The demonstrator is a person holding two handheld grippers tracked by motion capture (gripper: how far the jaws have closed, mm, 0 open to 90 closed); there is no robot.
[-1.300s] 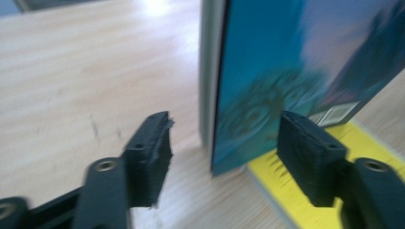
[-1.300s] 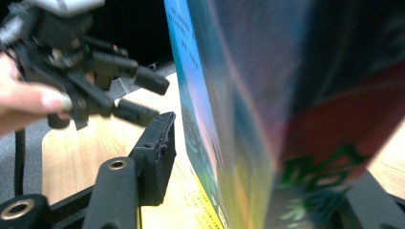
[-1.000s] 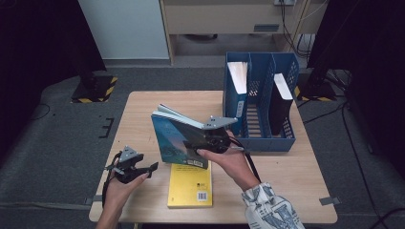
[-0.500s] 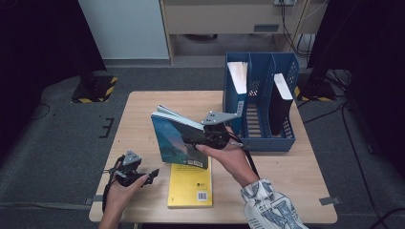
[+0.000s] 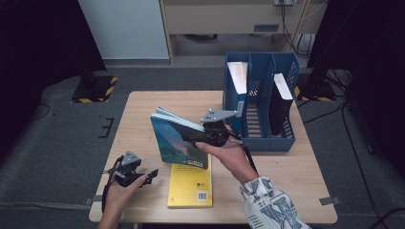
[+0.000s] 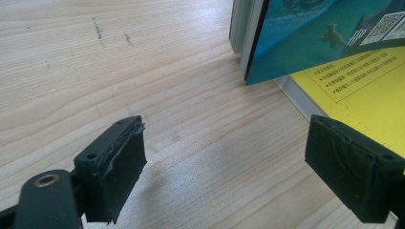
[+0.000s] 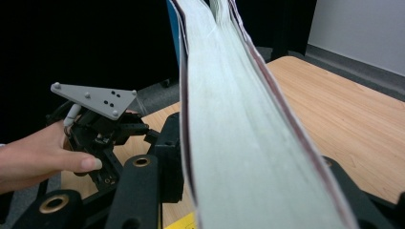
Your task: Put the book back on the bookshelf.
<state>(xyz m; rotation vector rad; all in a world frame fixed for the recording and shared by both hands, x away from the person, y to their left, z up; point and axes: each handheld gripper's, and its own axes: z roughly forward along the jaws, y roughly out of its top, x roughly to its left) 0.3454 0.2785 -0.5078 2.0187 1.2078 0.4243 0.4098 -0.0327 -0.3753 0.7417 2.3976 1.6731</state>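
So the wooden table (image 5: 296,191) is the biggest thing here. Toward its far right stands a blue file rack (image 5: 260,119), with a pale-paged book (image 5: 239,76) upright in its left slot and a dark-covered one (image 5: 282,95) in the right slot. The middle slot between them looks free, though I can't see its bottom.

Closer to the near edge, a yellow book (image 5: 191,188) lies flat on the table. Just above its far end the teal book (image 5: 179,140) is held upright off the table, leaning a bit, between the rack and the left hand. Its lower corner hangs over the yellow book's far edge.

The right gripper (image 5: 210,136) has its jaws clamped on the teal book, which sits squeezed between them in the right gripper view; they've just been tightening.

The left gripper (image 5: 143,177) sits low near the table's front left corner, jaws spread wide with nothing but bare wood between them, pointed toward the two books, well short of touching either.
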